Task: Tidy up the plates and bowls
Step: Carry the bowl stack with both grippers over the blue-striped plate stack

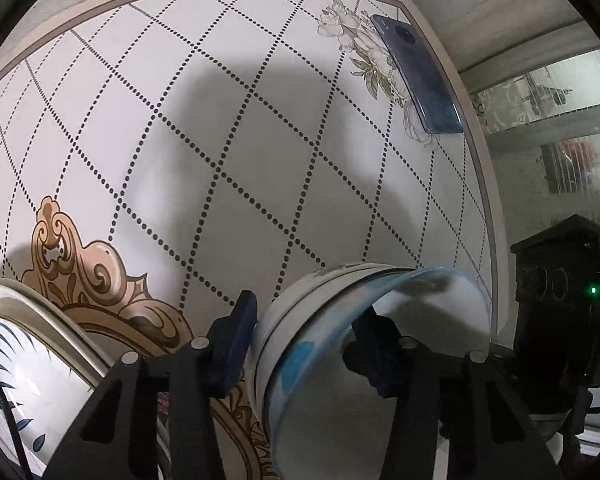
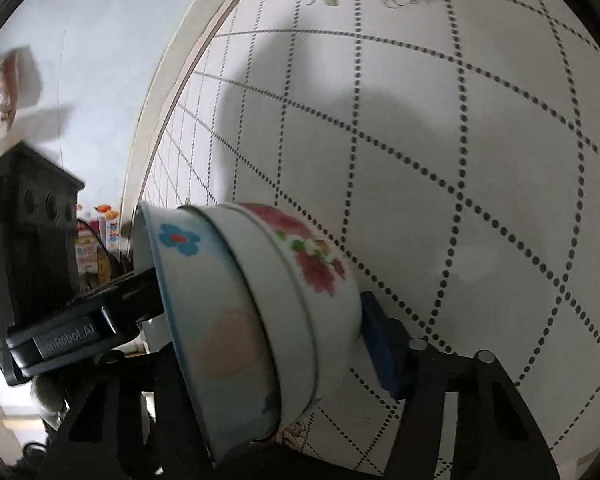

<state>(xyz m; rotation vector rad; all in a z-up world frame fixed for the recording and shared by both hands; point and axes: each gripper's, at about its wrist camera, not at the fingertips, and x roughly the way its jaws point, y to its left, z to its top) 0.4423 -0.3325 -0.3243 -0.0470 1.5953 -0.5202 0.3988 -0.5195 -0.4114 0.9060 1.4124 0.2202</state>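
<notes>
two nested bowls (image 2: 260, 312) tipped on edge over patterned table (image 1: 260, 140), between both tools. left gripper (image 1: 304, 340) clamped across bowl wall; right gripper (image 2: 260, 320) closed around stack, left pad hidden. glazed ceramic: stiff, slick, breakable, fairly heavy; best gripped at rim. one plate (image 1: 40, 360) beside, one phone (image 1: 416, 76) at far edge.

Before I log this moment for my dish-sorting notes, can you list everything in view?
Bowls: three nested, white; blue-rimmed with a blue flower, plain, red-flowered; between both grippers' fingers.
Plate: one, white with dark blue leaves, left edge of the left wrist view.
Phone: one, blue, far right table corner.
Table: one, white, dotted diamond lines, flower and tan scroll prints.
Glass panel: one, ribbed, beyond the table.
Left gripper: black, blue pads, closed on the bowl stack's wall.
Right gripper: black, blue pad, closed across the stack.
</notes>
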